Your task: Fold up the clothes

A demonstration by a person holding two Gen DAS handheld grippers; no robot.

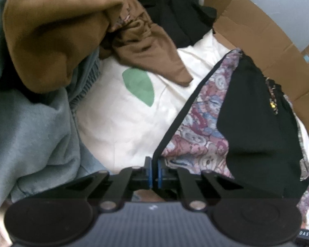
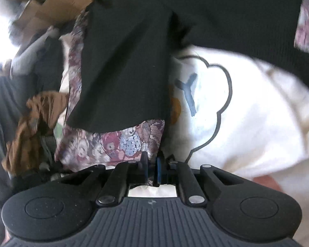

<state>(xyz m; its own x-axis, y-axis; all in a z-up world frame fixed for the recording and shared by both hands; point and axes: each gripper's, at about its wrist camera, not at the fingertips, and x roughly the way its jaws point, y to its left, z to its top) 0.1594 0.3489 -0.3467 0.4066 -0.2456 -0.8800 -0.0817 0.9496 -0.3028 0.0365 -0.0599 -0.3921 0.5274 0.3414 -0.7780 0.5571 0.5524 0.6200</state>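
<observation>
A black garment with a floral patterned lining (image 1: 247, 115) hangs stretched over a white sheet (image 1: 123, 127). My left gripper (image 1: 154, 170) is shut on its dark hem edge, which runs up and to the right from the blue pads. In the right wrist view the same black and floral garment (image 2: 121, 65) drapes down in front, and my right gripper (image 2: 152, 168) is shut on its floral edge. Beneath it lies white fabric with a printed cloud outline and a blue letter Y (image 2: 226, 107).
A brown garment (image 1: 57, 33) and a grey-blue fleece (image 1: 31, 135) are heaped at the left, black clothing (image 1: 175, 10) at the back. Flattened cardboard (image 1: 263, 41) lies at the right. A green leaf print (image 1: 139, 86) marks the sheet. The brown garment (image 2: 37, 121) shows left in the right wrist view.
</observation>
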